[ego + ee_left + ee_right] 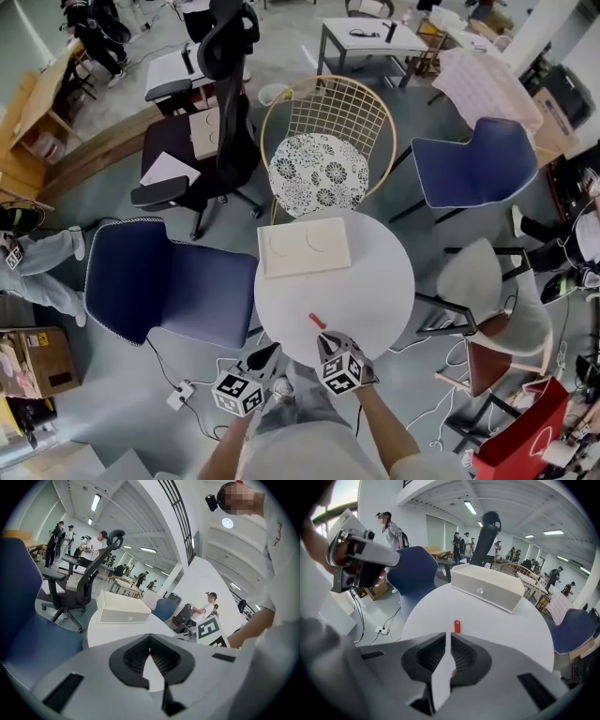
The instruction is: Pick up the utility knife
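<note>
Right tool (446,638) just starting to open: slim gap, nothing between jaws. Utility knife (457,626) flat on tabletop (501,625), just ahead of tips. Open wider, straddle red body across its width, lower to surface, then close. Left tool (150,649) closed, empty.

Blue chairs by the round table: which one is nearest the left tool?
The left blue chair, just beside the left tool at the round table's left edge. The right blue chair stands off the table's far right side, well away.
</note>
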`<state>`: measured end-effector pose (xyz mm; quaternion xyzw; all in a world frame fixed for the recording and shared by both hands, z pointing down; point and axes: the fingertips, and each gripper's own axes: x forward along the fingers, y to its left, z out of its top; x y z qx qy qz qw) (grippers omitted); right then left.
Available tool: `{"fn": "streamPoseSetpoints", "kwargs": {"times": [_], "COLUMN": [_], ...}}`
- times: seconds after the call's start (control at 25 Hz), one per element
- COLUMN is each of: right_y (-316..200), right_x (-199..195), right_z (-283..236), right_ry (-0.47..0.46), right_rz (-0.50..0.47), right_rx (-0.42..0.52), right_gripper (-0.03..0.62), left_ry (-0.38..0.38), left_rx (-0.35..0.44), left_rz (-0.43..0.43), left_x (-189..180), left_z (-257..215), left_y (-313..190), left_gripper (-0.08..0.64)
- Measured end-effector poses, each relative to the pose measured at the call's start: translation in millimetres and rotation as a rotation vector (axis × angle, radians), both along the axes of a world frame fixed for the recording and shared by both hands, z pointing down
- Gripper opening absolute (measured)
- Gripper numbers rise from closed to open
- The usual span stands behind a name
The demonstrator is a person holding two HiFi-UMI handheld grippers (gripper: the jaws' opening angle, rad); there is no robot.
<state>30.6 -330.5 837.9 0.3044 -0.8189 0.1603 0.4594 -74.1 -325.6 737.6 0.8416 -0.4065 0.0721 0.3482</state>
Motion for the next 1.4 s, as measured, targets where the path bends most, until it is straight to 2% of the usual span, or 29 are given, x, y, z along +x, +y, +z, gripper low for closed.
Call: {"fn": "streamPoseSetpoints", "kwargs": {"times": [0.04,0.08,0.2,0.6,0.8,1.08,1.16,1.2,1.4], "right_y": [-2,-4,-13,-33,-38,-37,-35,-35,-36], "right_x": [0,-1,0,-5,-6,-7,-8,-9,-9], "right_z": [3,7,17,34,38,40,40,41,43], "right_ry": [0.0,0.002,0.018,0.031,0.042,0.062,0.066,0.072,0.067], "right_rz": [-0.002,-0.002,0.008,0.003,0.004,0.008,-0.003,-0.01,-0.004], "right_rx": [-0.015,-0.033,-0.062,-0.11,-0.118,-0.106,-0.103,-0.099,-0.106], "right_gripper": [0.067,0.135,0.158,0.149,0.121,0.121,0.101,0.071,0.067], "left_ry": [0.001,0.002,0.002,-0.001,-0.007,-0.003,-0.002,-0.001,0.0], "left_rx": [-0.002,-0.005,-0.015,-0.047,-0.059,-0.067,-0.068,-0.067,-0.063], "left_rz": [-0.002,-0.003,-0.005,-0.016,-0.024,-0.033,-0.034,-0.034,-0.033], "left_x": [0,0,-1,-1,-4,-5,-5,-5,-5], "left_z": [0,0,4,10,13,15,15,15,17], "left_y": [0,0,3,9,11,12,12,12,12], "left_gripper": [0.012,0.012,0.012,0.012,0.012,0.012,0.012,0.012,0.012]}}
